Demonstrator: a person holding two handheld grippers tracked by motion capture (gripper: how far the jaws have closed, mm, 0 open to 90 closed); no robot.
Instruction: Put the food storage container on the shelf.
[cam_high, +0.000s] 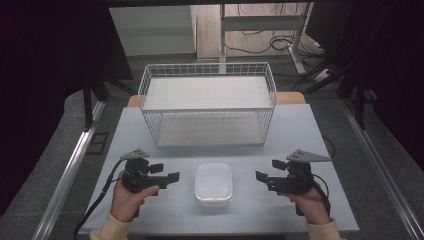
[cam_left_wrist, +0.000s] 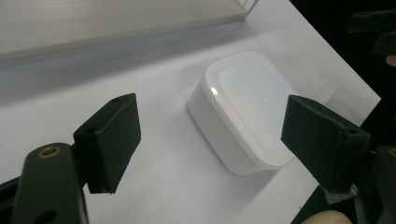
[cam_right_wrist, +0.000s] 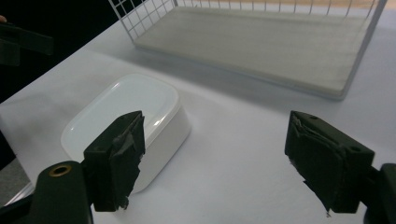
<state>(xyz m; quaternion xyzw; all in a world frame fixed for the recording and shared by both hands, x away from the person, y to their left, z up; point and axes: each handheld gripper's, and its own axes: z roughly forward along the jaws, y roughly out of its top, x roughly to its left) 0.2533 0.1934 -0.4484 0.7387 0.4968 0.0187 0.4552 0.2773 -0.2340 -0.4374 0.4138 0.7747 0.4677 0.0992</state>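
Two grippers, one white lidded container, one white wire basket, one table, that's my count. From the high view I see the left gripper (cam_high: 169, 178) held in my left hand (cam_high: 128, 199) near the table's front left, and the right gripper (cam_high: 264, 178) in my right hand (cam_high: 311, 201) near the front right, both pointing inward at the container (cam_high: 213, 184), which sits lid on, on the table (cam_high: 295, 127) between them, apart from both. The wire basket (cam_high: 208, 104) stands behind the container toward the far edge, with a pale board on its upper level and another on the bottom. Grey three-cornered plates top both grippers, cables trail back; only the high view gives me those, plus the hands and cream sleeves. Left gripper view: my left gripper (cam_left_wrist: 209, 144) has its jaws spread wide, nothing between them, the container (cam_left_wrist: 243, 107) lying beyond and between them with a glossy lid, the table edge to its right; a bit of the other gripper at the top right corner. Right gripper view: my right gripper (cam_right_wrist: 215, 163) also has its jaws released wide, pads looking worn and ragged, a detail the high view is too small to give. Container (cam_right_wrist: 128, 123) sits behind the left jaw, basket (cam_right_wrist: 261, 42) farther back, its lower board clear.
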